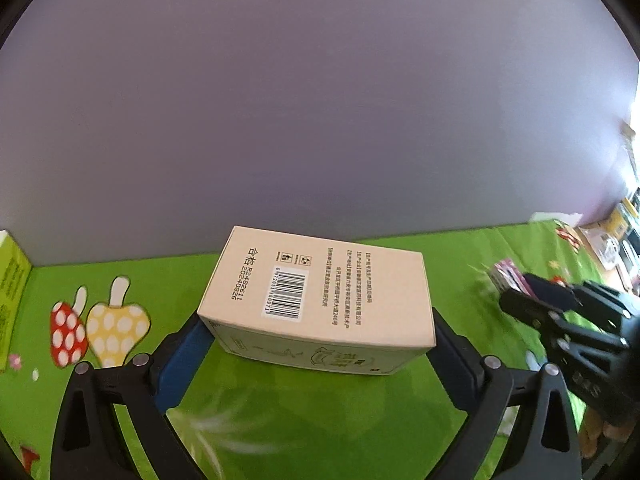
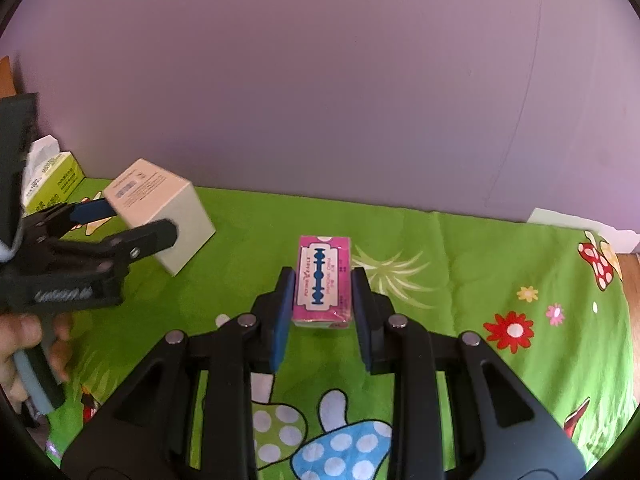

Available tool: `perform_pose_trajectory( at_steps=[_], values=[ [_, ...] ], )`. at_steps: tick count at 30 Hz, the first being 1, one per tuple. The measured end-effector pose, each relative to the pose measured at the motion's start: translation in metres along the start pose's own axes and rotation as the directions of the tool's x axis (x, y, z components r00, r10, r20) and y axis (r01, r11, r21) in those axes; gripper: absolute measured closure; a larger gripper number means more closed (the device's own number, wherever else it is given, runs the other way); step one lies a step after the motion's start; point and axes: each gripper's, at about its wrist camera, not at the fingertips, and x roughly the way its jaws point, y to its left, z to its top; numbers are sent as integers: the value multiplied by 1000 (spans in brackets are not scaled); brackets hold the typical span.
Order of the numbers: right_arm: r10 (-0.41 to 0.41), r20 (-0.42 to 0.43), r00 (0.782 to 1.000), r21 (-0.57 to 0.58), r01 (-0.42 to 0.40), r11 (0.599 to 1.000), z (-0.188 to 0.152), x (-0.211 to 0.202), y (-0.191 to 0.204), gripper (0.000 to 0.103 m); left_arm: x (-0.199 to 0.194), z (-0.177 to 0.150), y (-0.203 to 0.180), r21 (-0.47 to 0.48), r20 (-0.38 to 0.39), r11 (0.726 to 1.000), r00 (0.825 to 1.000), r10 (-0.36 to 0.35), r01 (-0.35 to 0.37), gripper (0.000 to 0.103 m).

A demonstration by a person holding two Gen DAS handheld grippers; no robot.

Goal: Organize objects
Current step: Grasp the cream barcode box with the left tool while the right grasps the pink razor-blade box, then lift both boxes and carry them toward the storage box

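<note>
Two grippers, left gripper (image 1: 316,332) clamping beige box (image 1: 320,288), right gripper (image 2: 322,300) clamping pink pack (image 2: 323,280), tissue box (image 2: 56,184) nearby

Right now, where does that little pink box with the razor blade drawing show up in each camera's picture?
Left wrist view: pink box is far right, blurred, clamped by the right gripper.
Right wrist view: pink box is at centre, pinched between the blue pads.
Shared landmark: the beige carton, held by the left gripper.
</note>
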Motion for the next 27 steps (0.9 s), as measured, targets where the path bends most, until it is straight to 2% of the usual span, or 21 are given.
perform_pose_trajectory(
  at_steps=[9,10,12,18,21,22,27],
  values=[
    [1,8,1000,1,-1,1000,-23,-40,1,71,-69,-47,-31,-30,38,999,998,-42,43,2],
    [5,10,1000,5,-5,1000,-28,-47,0,71,-68,-44,-24,-28,39,999,998,-45,46,2],
    [8,20,1000,12,-8,1000,-35,-62,-3,71,-80,-56,-33,-24,40,998,998,-50,51,2],
    [-3,37,999,29,2,1000,-66,-103,-17,71,-107,-85,-74,-19,67,996,994,-86,88,2],
    [-8,40,999,39,7,999,-83,-121,-26,71,-130,-99,-79,-16,79,994,992,-103,104,2],
    [-11,42,999,41,9,999,-88,-124,-12,71,-132,-90,-83,-14,82,994,991,-110,112,2],
    [-19,52,998,65,15,998,-115,-145,-30,71,-155,-112,-107,2,98,991,986,-133,134,2]
  ],
)
